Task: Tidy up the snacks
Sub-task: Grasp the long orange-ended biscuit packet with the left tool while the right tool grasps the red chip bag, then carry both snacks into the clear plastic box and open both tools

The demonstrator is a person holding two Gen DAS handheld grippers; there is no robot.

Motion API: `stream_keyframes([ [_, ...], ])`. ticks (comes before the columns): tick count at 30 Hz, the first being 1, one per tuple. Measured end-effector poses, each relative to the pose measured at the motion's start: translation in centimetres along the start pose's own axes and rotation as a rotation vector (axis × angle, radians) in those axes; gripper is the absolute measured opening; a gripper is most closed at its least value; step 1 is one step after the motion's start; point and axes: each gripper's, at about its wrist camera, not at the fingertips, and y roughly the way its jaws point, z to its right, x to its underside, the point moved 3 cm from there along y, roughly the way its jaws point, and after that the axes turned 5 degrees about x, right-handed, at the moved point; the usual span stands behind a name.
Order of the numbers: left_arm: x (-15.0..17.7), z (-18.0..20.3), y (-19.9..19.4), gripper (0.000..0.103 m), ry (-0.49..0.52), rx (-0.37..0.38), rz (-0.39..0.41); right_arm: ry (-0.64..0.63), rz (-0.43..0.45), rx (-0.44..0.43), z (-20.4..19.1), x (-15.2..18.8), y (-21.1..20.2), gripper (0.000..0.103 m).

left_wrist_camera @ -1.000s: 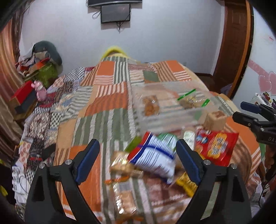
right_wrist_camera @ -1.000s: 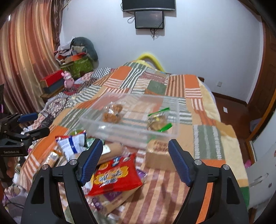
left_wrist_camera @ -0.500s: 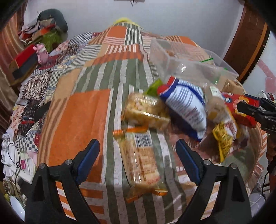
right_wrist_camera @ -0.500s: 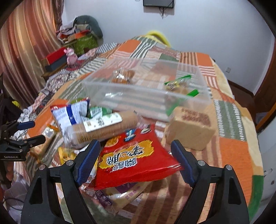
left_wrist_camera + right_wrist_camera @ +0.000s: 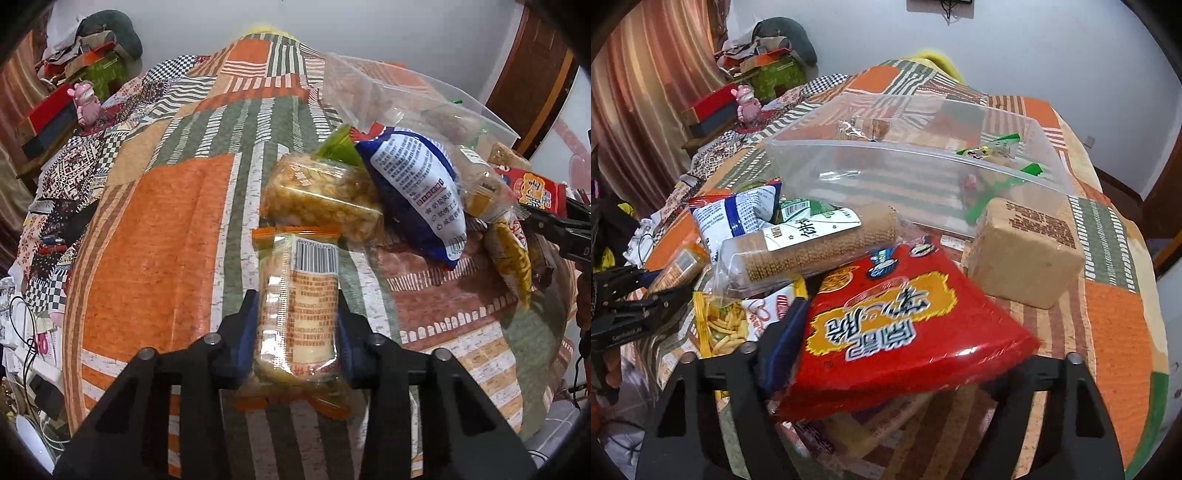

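My left gripper [image 5: 297, 317] is shut on an orange-edged cracker packet [image 5: 299, 295] lying on the patchwork bedspread. Beyond it lie a clear pack of puffed snacks [image 5: 321, 195] and a blue and white bag [image 5: 417, 188]. My right gripper [image 5: 905, 332] is open around a red snack bag [image 5: 897, 325]; its left finger [image 5: 783, 332] touches the bag's edge, the right finger is hidden. A clear plastic bin [image 5: 923, 177] holding a few small packets sits behind, with a biscuit roll [image 5: 812, 247] and a tan block pack [image 5: 1023, 251] in front of it.
A yellow chip bag [image 5: 720, 325] lies left of the red bag. The left gripper shows at the left edge of the right wrist view [image 5: 639, 299]. A pink toy [image 5: 746, 103], boxes and clothes sit beside the bed's far left. The bed edge drops off close by.
My left gripper moved down and forward and closed on the cracker packet. My right gripper moved down and forward so the red bag now lies between its fingers.
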Motion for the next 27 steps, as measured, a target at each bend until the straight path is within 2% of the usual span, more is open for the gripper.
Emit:
stream_keyframes([
  [6, -0.4, 0.0, -1.0, 0.036, -0.005, -0.011, 0.035, 0.012, 0.021, 0.013, 0.5, 0.3, -0.5, 0.050],
  [13, -2.2, 1.0, -3.6, 0.036, 0.018, -0.026, 0.112, 0.020, 0.079, 0.032, 1.4, -0.1, -2.5, 0.049],
  [27, -8.8, 5.3, -7.1, 0.036, 0.081, 0.033, 0.263, 0.046, 0.215, 0.071, 3.2, -3.1, -6.4, 0.049],
])
